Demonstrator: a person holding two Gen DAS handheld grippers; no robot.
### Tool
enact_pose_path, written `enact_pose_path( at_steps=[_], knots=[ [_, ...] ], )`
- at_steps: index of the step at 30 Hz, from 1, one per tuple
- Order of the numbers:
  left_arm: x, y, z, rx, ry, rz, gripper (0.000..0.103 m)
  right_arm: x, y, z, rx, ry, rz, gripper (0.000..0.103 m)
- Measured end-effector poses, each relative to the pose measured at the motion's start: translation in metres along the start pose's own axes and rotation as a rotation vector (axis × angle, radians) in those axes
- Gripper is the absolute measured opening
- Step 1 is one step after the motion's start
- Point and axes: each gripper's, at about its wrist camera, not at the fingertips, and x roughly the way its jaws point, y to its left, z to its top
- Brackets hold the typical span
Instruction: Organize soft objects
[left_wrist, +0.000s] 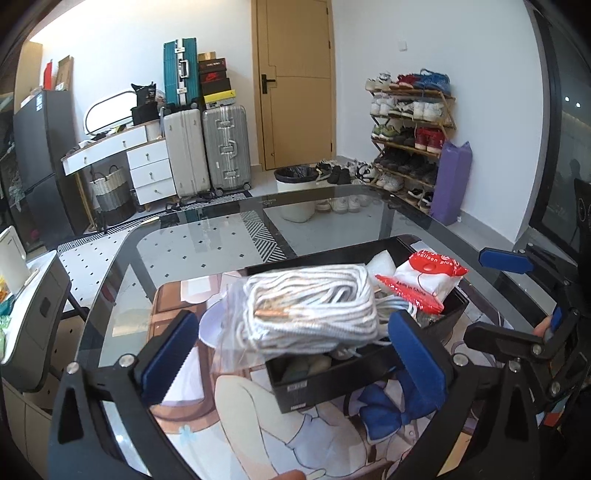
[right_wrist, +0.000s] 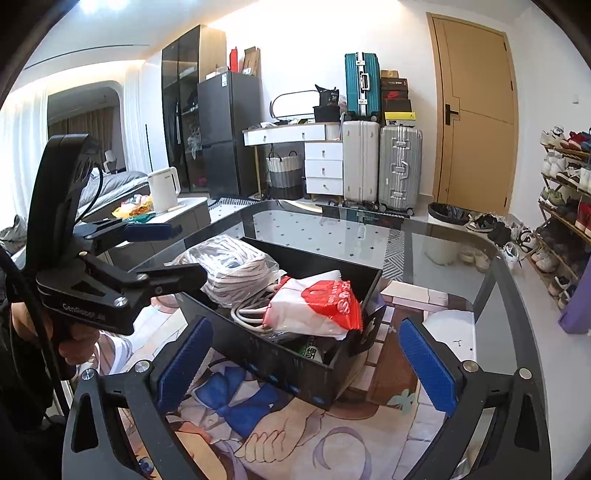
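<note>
A black box (left_wrist: 306, 384) (right_wrist: 288, 365) stands on a printed mat (left_wrist: 258, 424) on the glass table (left_wrist: 207, 251). A bundle of white rope in a clear bag (left_wrist: 310, 310) (right_wrist: 236, 266) rests across the box's top at one end. A red-and-white packet (left_wrist: 428, 280) (right_wrist: 317, 306) lies at the other end, over a white cable (right_wrist: 247, 314). My left gripper (left_wrist: 293, 321) (right_wrist: 177, 254) is open, its blue pads on either side of the rope bag and clear of it. My right gripper (right_wrist: 304, 325) (left_wrist: 495, 295) is open just before the box, holding nothing.
A white kettle (right_wrist: 164, 192) stands on a low cabinet left of the table. Beyond the table's far edge are a white bin (left_wrist: 295, 192), suitcases (left_wrist: 225, 147) and a shoe rack (left_wrist: 410, 129). A person's hand (right_wrist: 74, 343) holds the left gripper's handle.
</note>
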Motion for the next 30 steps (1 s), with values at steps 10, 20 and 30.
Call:
enact_pose_path(
  at_steps=[10, 20, 30],
  knots=[
    [-0.001, 0.003, -0.024, -0.06, -0.019, 0.023, 0.103, -0.01, 0.01, -0.011, -0.016, -0.055, 0.025, 0.102],
    [-0.002, -0.005, -0.032, -0.032, -0.082, 0.03, 0.103, -0.016, 0.006, -0.011, 0.0, -0.099, -0.003, 0.102],
    [-0.001, -0.006, -0.038, -0.041, -0.107, 0.025, 0.103, -0.018, 0.004, -0.013, 0.004, -0.126, -0.029, 0.102]
  ],
)
